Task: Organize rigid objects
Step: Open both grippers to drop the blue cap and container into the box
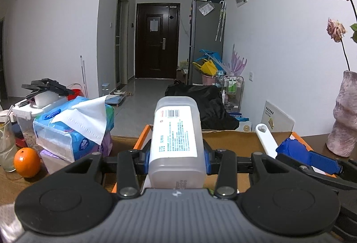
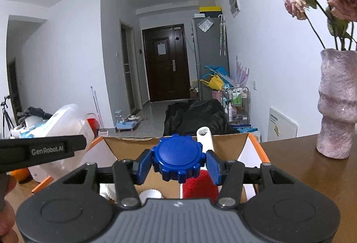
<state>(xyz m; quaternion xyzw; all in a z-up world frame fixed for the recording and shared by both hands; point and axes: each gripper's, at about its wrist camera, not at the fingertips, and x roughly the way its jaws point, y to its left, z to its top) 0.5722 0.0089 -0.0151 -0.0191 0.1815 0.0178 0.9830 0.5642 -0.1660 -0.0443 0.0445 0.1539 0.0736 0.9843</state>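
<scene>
Above the box [image 1: 229, 138] on the counter [image 1: 316, 142], the left gripper [image 1: 177, 159] holds a bottle [image 1: 176, 131]. Its jaws press on both sides of the bottle, which lies flat and points away, with its white label facing up. Inside the box a white handle [image 1: 266, 142] leans up by the far wall.

Over the same box, the right gripper [image 2: 178, 163] has a blue cap [image 2: 178, 161] between its jaws. The blue pads [image 2: 214, 167] sit just beside the cap's bumpy rim on each side, and I cannot tell if they touch it. Under the cap, in the box, are a red brush [image 2: 198, 186] and white paper cups [image 2: 150, 194].

At the left of the box sit a tissue pack [image 1: 73, 131], an orange [image 1: 26, 161] and a glass [image 1: 6, 149]. At the right a pink vase [image 2: 338, 104] with dry roses [image 2: 341, 0] stands on the counter.
</scene>
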